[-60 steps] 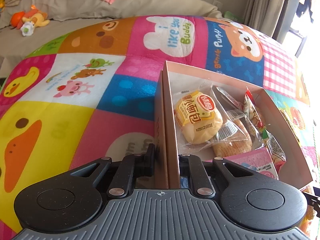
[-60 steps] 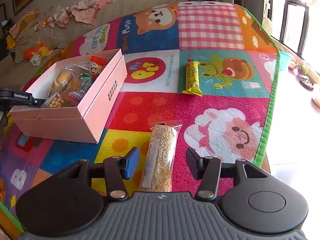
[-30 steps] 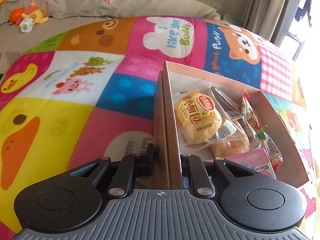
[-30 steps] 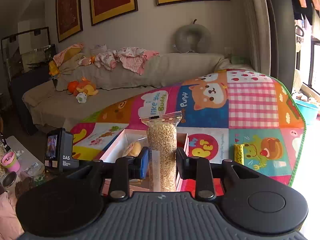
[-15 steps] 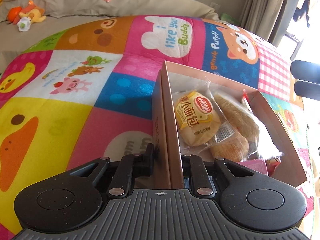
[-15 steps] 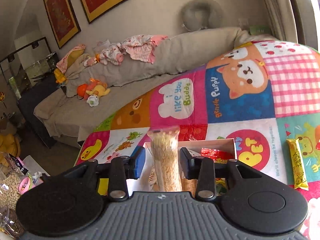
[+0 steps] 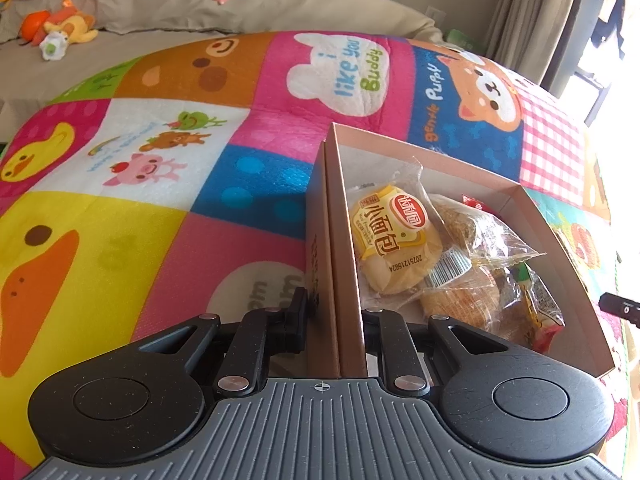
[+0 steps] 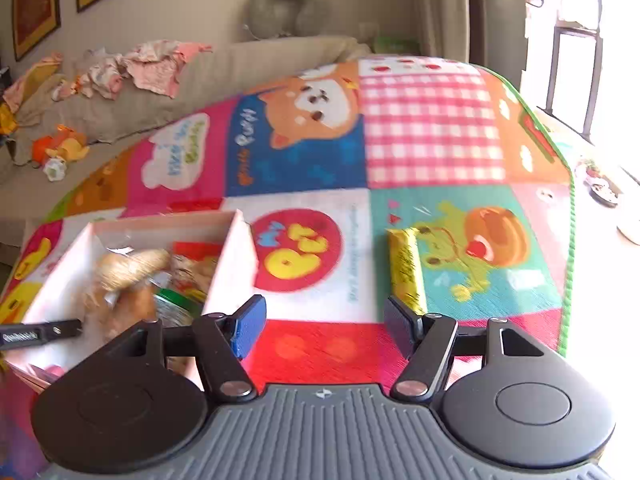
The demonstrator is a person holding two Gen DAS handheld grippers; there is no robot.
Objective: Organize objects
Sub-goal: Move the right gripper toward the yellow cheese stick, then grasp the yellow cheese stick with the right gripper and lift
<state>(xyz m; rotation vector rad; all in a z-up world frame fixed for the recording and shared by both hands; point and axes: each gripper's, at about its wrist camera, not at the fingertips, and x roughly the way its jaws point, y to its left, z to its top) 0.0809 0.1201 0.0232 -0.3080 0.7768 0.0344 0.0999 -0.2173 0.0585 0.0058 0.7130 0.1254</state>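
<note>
A pink cardboard box (image 7: 343, 216) sits on the colourful play mat (image 7: 120, 248). My left gripper (image 7: 334, 314) is shut on the box's near left wall. Inside lie a yellow bread packet (image 7: 394, 240), other wrapped snacks and a clear bag of grains (image 7: 460, 220) on top. In the right wrist view my right gripper (image 8: 324, 322) hovers over the mat just right of the box (image 8: 230, 264). Its jaws are opening with nothing between them. The grain bag (image 8: 132, 264) rests in the box. A yellow snack bar (image 8: 406, 272) lies on the mat beyond the right finger.
A beige sofa (image 8: 248, 68) with scattered clothes (image 8: 152, 66), a plush toy (image 7: 60, 28) and a grey neck pillow (image 8: 292, 8) runs along the back. The mat's green edge (image 8: 570, 184) meets bare floor on the right, near bright windows.
The right gripper carried the grain bag over the box, let it go inside, and opened while swinging down and right. The left gripper stayed shut on the box wall.
</note>
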